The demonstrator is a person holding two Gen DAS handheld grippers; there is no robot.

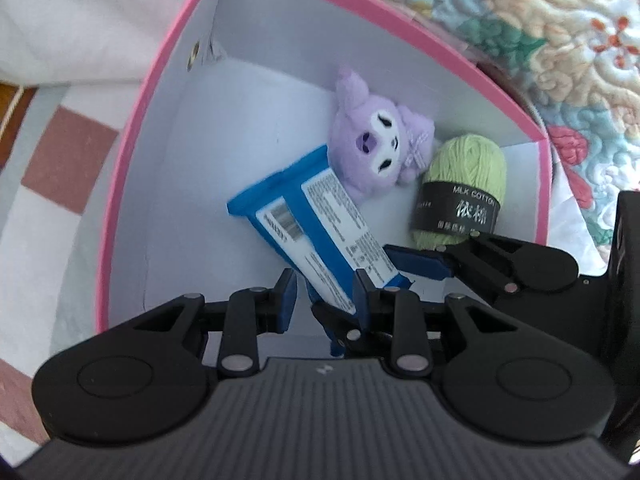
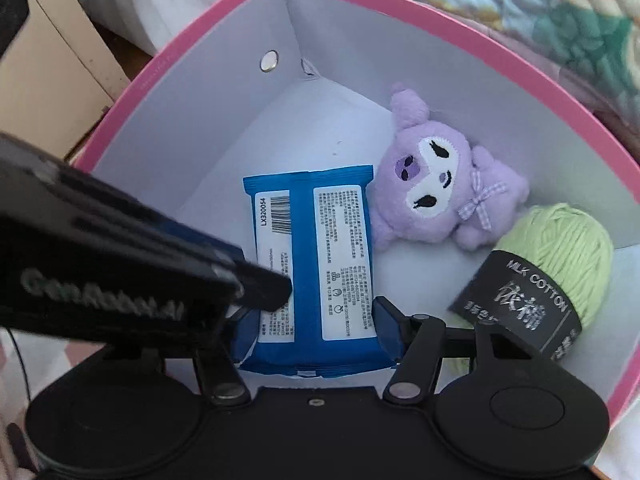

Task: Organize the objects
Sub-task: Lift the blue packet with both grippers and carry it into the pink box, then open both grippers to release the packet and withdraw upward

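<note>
An open pink box [image 1: 120, 184] with a white inside holds a purple plush toy [image 1: 376, 140], a green yarn ball [image 1: 464, 168] and a blue packet [image 1: 320, 216], label side up. My left gripper [image 1: 324, 286] points down into the box, its narrow jaws shut on the packet's near end. In the right wrist view it reaches in from the left, and its tip [image 2: 272, 292] is on the packet [image 2: 312, 248]. My right gripper [image 2: 312, 328] straddles the packet's width, its pads [image 2: 386, 326] close beside the edges. The plush [image 2: 444, 184] and yarn [image 2: 560, 240] lie to the right.
A floral quilt [image 1: 560, 40] lies behind and right of the box. White fabric [image 1: 80, 20] and a pink-checked cloth [image 1: 68, 148] lie to its left. Cream furniture [image 2: 52, 80] stands beyond the box's left corner. The box floor left of the packet is bare.
</note>
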